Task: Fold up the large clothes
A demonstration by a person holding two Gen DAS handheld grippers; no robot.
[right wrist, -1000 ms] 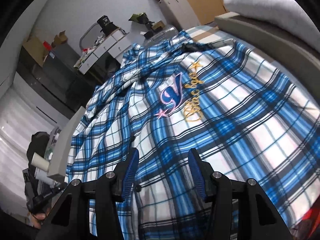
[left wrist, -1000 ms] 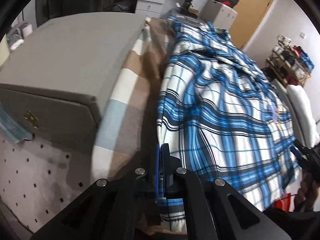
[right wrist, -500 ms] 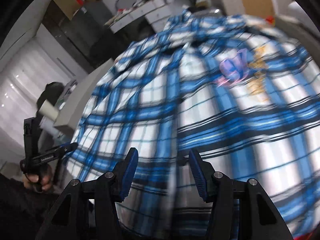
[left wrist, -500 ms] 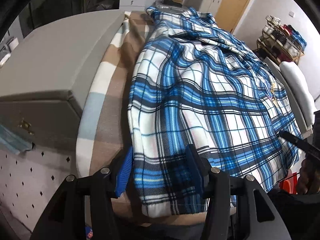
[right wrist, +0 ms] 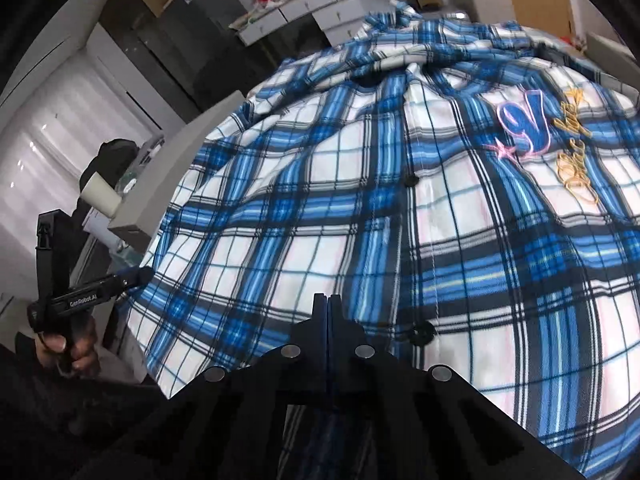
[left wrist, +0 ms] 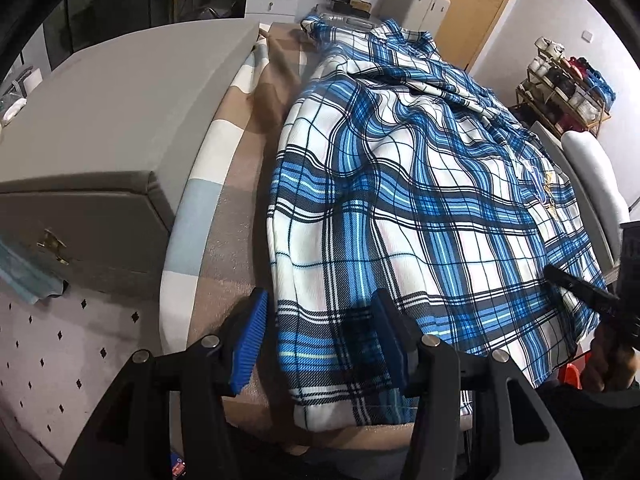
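From the left wrist camera, the big blue plaid shirt (left wrist: 420,208) lies spread flat on a bed with a checked blanket (left wrist: 224,184). Its bottom hem hangs a little over the near edge. The left gripper (left wrist: 320,336) hovers just above that hem. Its jaws stand partly apart and hold nothing. The blue pad (left wrist: 250,338) on one finger sits over the bare blanket just beside the shirt's edge, and the other finger is over the cloth. Far to the right, the right gripper (left wrist: 576,284) touches the other bottom corner.

What could go wrong here: the left jaws are around the hem but not squeezing it. If the right side pulls first, the shirt may slide crooked or bunch up. If the left jaws close too low, they may also pinch the blanket.

From the right wrist camera, the shirt (right wrist: 400,220) fills the picture, with buttons down the middle and a pink and gold logo (right wrist: 532,128) on the chest. The right gripper (right wrist: 327,312) has just snapped together, and its fingers are pressed tight. The shirt lies right at the tips, but it is not clear whether any cloth is caught between them. If they closed on air, a lift would leave this corner behind. The left gripper (right wrist: 136,278) shows at the far corner, held by a hand (right wrist: 70,350).
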